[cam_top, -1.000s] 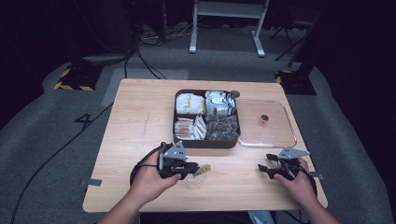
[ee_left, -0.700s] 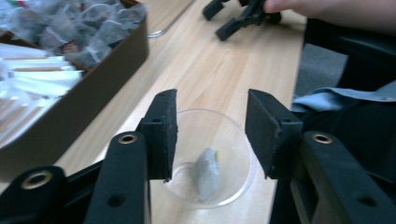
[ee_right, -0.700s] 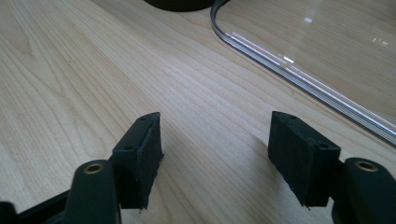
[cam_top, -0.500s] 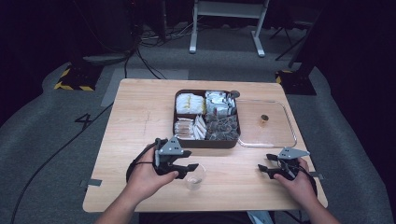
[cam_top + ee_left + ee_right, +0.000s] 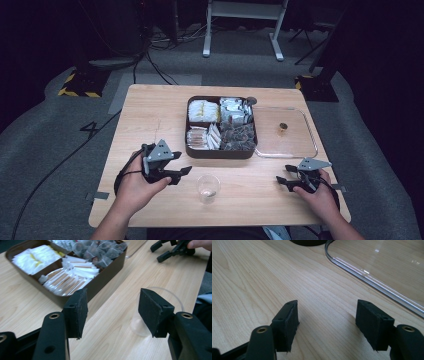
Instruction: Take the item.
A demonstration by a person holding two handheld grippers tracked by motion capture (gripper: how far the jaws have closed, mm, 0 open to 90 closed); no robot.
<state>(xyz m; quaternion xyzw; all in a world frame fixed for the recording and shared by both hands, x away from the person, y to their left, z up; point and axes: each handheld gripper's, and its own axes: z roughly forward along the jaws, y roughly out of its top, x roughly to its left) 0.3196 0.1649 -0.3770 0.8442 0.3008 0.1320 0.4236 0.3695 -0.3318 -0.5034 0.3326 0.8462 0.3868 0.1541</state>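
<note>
The left tongs (image 5: 182, 172) stood on the pale wooden counter (image 5: 150, 115), spread wide and grasping nothing; in the left gripper view the two black pads (image 5: 76, 312) were well apart with bare wood between them. The small clear plastic cup (image 5: 208, 188) stood upright just beside them, near the counter's front edge, apart from both pads. Something small appeared to lie at its bottom, too indistinct to identify.

The right tongs (image 5: 283, 182) rested low at the counter's right front, likewise released and empty, near the corner of the clear rectangular lid (image 5: 300, 150) that lay flat beside the tray.

The dark brown four-compartment tray (image 5: 221, 151) sat mid-counter behind the cup, lid off, holding white sachets with yellow print, silvery packets, dark pods and paper stick packets, each kind in its own section.

Judgement: the step in hand was the filling of the cup from the tray, with the left tongs between picks. The next move would call for carrying the left tongs forward over a chosen compartment, closing on a single packet without dragging its neighbours, and returning it above the cup's mouth. The cup is light and could tip if nudged.
</note>
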